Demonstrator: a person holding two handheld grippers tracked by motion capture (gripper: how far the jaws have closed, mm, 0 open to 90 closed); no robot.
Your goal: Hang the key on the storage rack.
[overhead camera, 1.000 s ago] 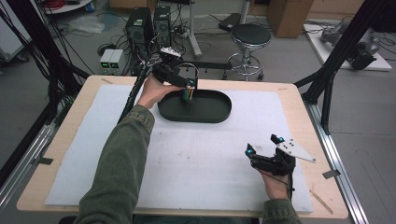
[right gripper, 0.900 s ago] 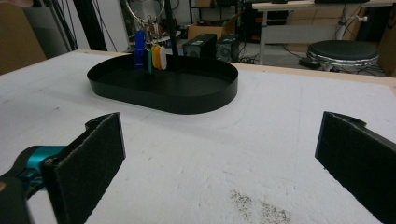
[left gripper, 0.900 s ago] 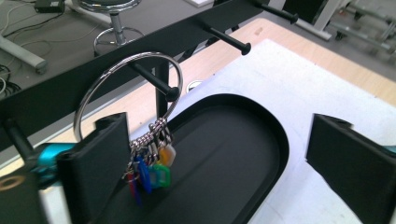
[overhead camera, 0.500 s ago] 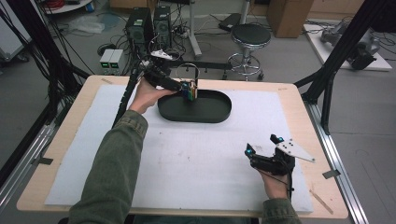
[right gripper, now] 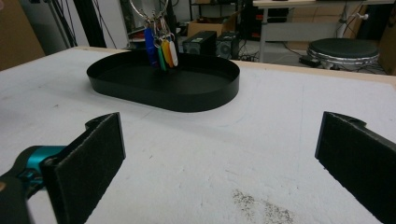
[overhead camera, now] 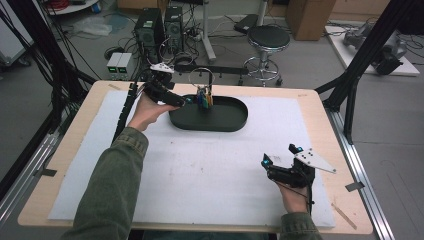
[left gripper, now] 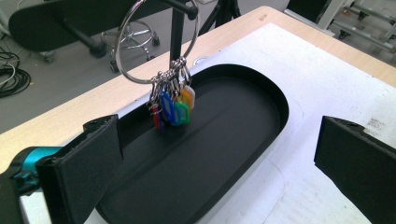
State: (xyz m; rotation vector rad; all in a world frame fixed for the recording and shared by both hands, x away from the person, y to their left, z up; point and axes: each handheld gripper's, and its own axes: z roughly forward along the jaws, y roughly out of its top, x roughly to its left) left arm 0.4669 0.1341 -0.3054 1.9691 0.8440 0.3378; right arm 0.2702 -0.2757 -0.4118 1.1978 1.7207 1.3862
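My left gripper (left gripper: 210,154), jaws wide and empty, sits just left of the key ring (left gripper: 159,44), whose coloured tags (left gripper: 172,108) dangle straight ahead over the black tray (left gripper: 243,121).

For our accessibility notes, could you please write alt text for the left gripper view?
A metal ring with coloured tags hangs from a black stand over an oval black tray on a white mat. The left hand-held gripper is open, with nothing between its jaws.
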